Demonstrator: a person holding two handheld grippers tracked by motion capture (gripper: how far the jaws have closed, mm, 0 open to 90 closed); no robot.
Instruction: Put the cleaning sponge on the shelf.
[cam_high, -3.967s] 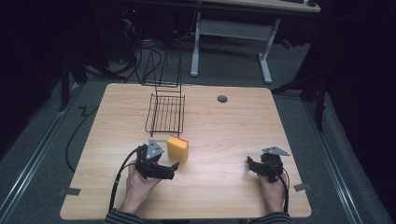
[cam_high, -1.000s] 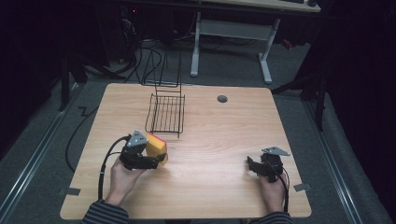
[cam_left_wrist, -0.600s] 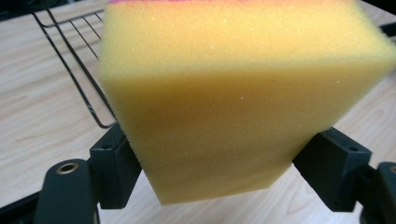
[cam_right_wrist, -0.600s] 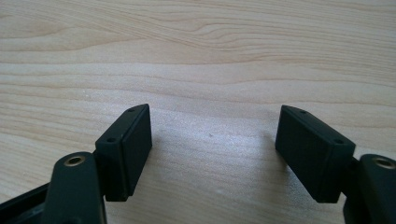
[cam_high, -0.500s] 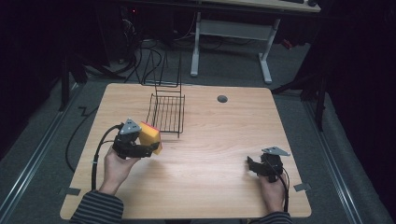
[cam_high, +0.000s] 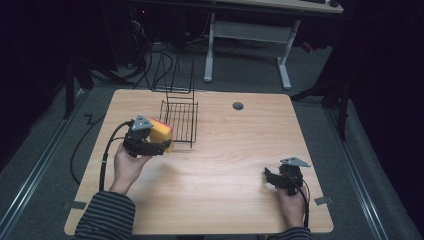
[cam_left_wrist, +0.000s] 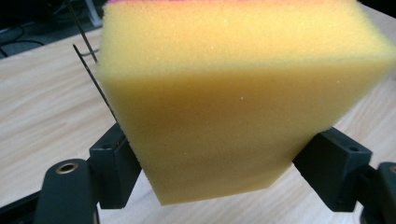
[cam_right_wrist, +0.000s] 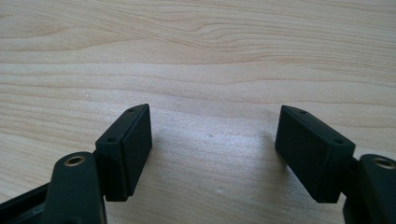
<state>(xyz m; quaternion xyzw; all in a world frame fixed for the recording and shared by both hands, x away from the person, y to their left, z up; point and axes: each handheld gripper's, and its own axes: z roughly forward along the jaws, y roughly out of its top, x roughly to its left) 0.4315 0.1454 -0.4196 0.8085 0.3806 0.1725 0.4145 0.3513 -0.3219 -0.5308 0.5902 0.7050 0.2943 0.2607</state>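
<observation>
Clamping the soft yellow foam sponge block (cam_left_wrist: 233, 98) by its flat sides, the left gripper (cam_high: 159, 145) holds it firmly — light, squashy; right gripper (cam_right_wrist: 212, 154) jaws wide, empty

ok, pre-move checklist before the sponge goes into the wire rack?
1. Grip: left gripper fingers clamp the yellow sponge from both sides: ok.
2. Sponge off the table: ok, it is lifted.
3. Position: sponge sits beside the wire rack, at its left edge, not over it: not ok.
4. Rack interior free: ok, nothing seen inside.
5. Right gripper out of the way, open, nothing between its fingers, at the table's near right: ok.
6. Sponge clear of the rack wires: cannot tell.
</observation>
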